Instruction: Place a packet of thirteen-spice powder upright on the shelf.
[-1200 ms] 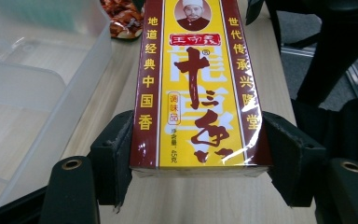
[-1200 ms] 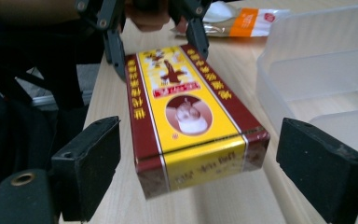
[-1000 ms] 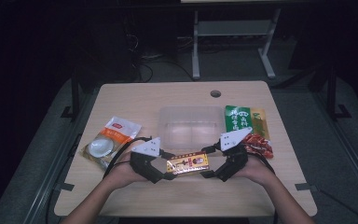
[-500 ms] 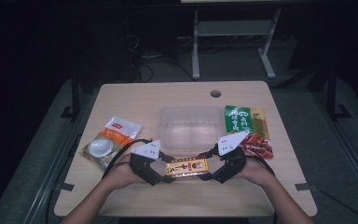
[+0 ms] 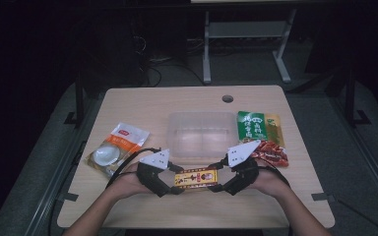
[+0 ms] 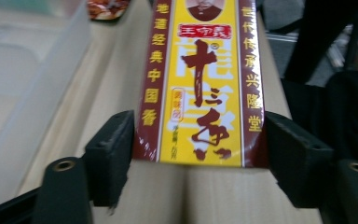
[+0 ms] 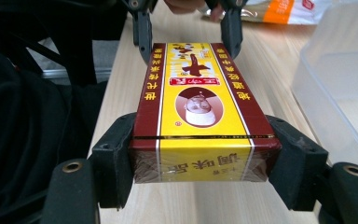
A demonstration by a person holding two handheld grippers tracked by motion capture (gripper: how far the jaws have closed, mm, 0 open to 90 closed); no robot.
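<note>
Item: one long yellow-and-maroon box (image 5: 195, 178), printed with Chinese characters and a small portrait, lying flat near the front edge of the table (image 5: 142, 105), just in front of a clear plastic tub (image 5: 202, 132).

Left gripper (image 5: 173, 184): its jaws had just been opening a little; in the left gripper view the box (image 6: 200, 79) sat between the two black pads, each drawn up against a long side of one end, holding it.

Right gripper (image 5: 220, 182): its jaws had just been closing; in the right gripper view they pressed on both sides of the other end of the box (image 7: 198, 116), gripping it.

What the views gave separately: the right gripper view showed the box's end face with upside-down lettering, and the left gripper (image 7: 186, 35) at the far end; the left gripper view showed the label lengthwise and the tub wall (image 6: 32, 116) alongside. The high view alone laid out the remaining goods: an orange-and-white pouch (image 5: 115, 147) to the left, a green packet (image 5: 256, 125) right of the tub, a red packet (image 5: 270, 152) just in front of it.

Surface: pale wood tabletop with a round cable hole (image 5: 227, 98) near the far edge. Room: dark, grey floor, a light metal stand (image 5: 246, 44) behind the table.
</note>
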